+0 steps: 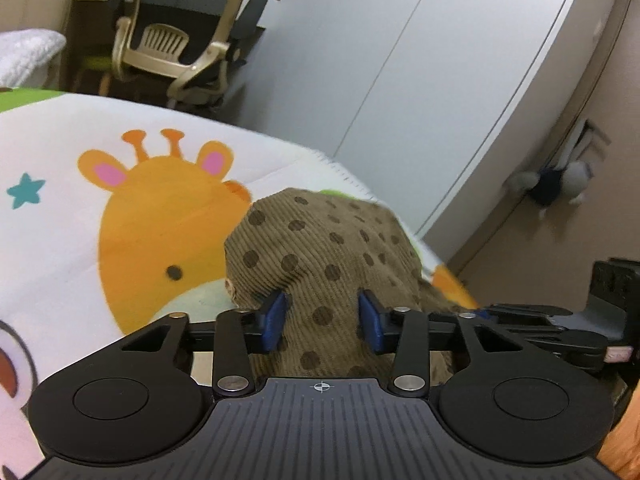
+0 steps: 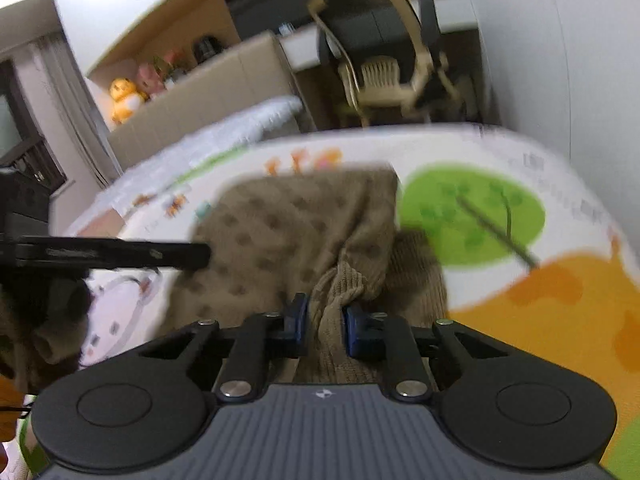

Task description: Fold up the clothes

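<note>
A brown corduroy garment with dark dots lies on a cartoon-print blanket. In the left wrist view my left gripper has its blue pads apart with the cloth between and beneath them; a grip is not clear. In the right wrist view the same garment is lifted and bunched, and my right gripper is shut on a gathered fold of it. The left gripper's black body reaches in from the left over the garment's edge.
The blanket shows a giraffe, a green tree and orange shapes. An office chair stands beyond the bed, with a white wardrobe wall to the right. Plush toys sit on a headboard ledge.
</note>
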{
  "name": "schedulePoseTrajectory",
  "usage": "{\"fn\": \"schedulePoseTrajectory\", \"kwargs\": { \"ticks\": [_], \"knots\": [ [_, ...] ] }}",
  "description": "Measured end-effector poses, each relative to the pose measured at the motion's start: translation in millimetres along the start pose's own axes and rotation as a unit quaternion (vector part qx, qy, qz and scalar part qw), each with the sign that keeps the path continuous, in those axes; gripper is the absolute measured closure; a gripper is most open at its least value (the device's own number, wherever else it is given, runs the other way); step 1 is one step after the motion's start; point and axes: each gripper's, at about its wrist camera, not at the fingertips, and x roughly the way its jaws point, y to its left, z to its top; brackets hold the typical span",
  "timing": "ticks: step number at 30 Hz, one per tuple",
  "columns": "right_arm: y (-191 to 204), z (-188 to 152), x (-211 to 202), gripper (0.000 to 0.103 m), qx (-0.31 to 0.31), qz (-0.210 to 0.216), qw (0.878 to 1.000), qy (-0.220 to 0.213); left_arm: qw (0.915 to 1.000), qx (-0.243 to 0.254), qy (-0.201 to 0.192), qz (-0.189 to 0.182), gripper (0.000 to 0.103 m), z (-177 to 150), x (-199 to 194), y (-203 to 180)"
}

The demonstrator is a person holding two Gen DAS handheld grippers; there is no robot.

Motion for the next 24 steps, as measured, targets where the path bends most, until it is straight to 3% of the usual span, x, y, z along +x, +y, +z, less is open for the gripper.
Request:
{"fn": "schedulePoseTrajectory", "kwargs": {
  "ticks": [3, 6, 8, 12, 14, 17, 20, 24],
  "knots": [
    [5, -4, -22, 0.090, -0.017, -0.024, 1.000, -0.001, 0.9997, 0.022, 0.000, -0.012, 0.061, 2, 0, -11],
    [-8, -26, -14, 0.090, -0.003, -0.068, 0.997, 0.046, 0.9978, 0.058, 0.009, 0.029, 0.057, 0, 6, -24],
    [-16, -38, -10, 0.090, 0.006, -0.087, 0.994, 0.065, 0.9973, 0.059, -0.017, 0.040, 0.055, 5, -4, -28],
    [-17, -41, -9, 0.090, -0.003, -0.087, 0.994, 0.062, 0.9943, 0.073, -0.071, 0.032, 0.055, 24, -26, -39],
    [-14, -40, -7, 0.090, -0.020, -0.091, 0.993, 0.066, 0.9956, 0.076, -0.055, 0.004, 0.055, 29, -14, -47],
    [-11, -36, -10, 0.089, -0.036, -0.096, 0.992, 0.069, 0.9967, 0.077, 0.025, -0.002, 0.070, 22, 37, -47],
    [-2, -25, -27, 0.075, -0.055, -0.094, 0.994, 0.034, 0.9959, 0.066, 0.061, -0.006, 0.077, 11, 73, -38],
    [26, -9, -44, 0.053, -0.086, -0.018, 0.996, -0.013, 0.9945, 0.080, 0.067, -0.006, 0.077, 11, 78, -42]
  ]
}}
